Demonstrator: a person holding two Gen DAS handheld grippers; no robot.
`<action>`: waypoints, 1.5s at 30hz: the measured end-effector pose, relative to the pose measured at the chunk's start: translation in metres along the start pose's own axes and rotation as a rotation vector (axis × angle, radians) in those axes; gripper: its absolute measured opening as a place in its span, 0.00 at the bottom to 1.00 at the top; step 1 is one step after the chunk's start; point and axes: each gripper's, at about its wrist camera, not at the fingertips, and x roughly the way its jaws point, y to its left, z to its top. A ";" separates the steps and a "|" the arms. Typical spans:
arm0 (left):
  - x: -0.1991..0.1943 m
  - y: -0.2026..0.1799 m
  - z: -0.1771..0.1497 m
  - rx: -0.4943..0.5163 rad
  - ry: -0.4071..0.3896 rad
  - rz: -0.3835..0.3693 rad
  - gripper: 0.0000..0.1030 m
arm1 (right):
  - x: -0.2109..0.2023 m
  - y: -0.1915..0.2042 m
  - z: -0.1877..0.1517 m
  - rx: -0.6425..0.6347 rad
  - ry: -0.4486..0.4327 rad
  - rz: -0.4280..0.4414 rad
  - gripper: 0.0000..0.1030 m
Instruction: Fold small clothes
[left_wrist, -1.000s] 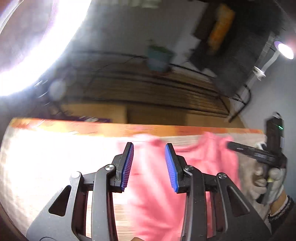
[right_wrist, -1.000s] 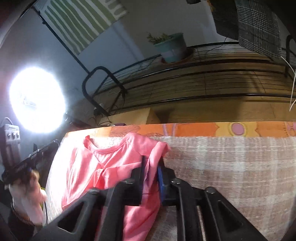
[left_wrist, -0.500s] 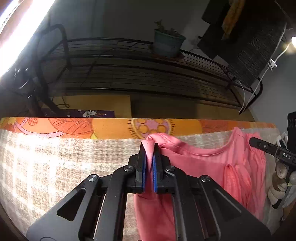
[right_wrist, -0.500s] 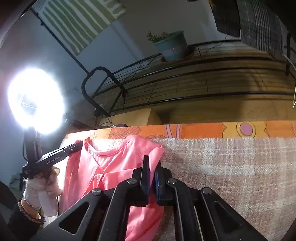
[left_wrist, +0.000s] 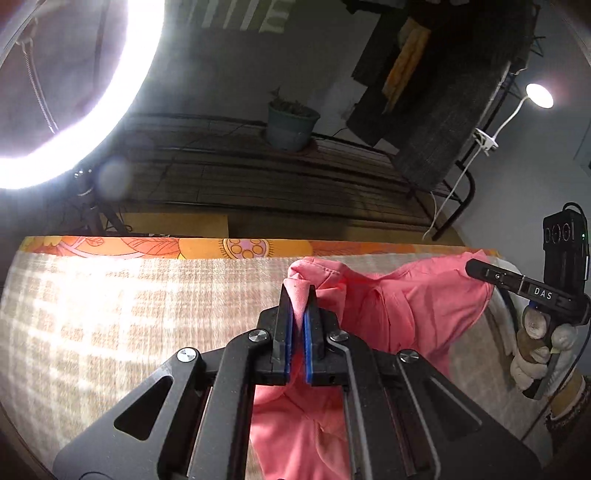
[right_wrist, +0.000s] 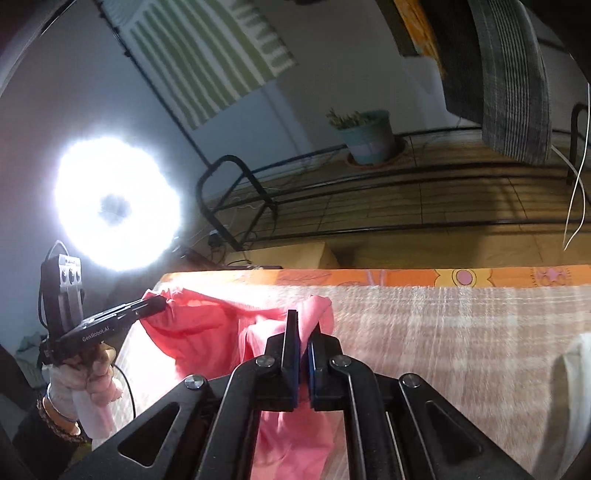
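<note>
A small pink top (left_wrist: 406, 306) hangs stretched between my two grippers, lifted off the beige checked cloth (left_wrist: 129, 314). My left gripper (left_wrist: 298, 295) is shut on one shoulder of the pink top, which bunches above its blue pads. In the right wrist view my right gripper (right_wrist: 303, 321) is shut on the other shoulder of the pink top (right_wrist: 207, 328). Each view shows the other gripper at its edge, clamped on the fabric: the right gripper (left_wrist: 476, 267) and the left gripper (right_wrist: 157, 304), each held by a gloved hand (left_wrist: 535, 350).
The cloth covers a bed or table with an orange patterned edge (left_wrist: 240, 249). Behind stand a black metal rack (right_wrist: 332, 206), a potted plant (right_wrist: 365, 136), a bright ring light (right_wrist: 116, 203) and hanging clothes (right_wrist: 513, 77). A white item (right_wrist: 576, 398) lies at the right edge.
Both grippers have shut on the shoulders of the pink top and then risen, lifting it from the cloth. The top now sags between them.
</note>
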 end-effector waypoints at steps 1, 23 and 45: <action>-0.008 -0.003 -0.003 0.006 -0.006 0.003 0.02 | -0.011 0.008 -0.004 -0.011 -0.003 -0.001 0.00; -0.123 -0.045 -0.193 0.103 0.063 0.059 0.02 | -0.124 0.098 -0.191 -0.176 0.063 -0.069 0.00; -0.174 0.029 -0.245 -0.224 0.123 -0.046 0.44 | -0.190 0.083 -0.254 -0.123 0.011 -0.105 0.36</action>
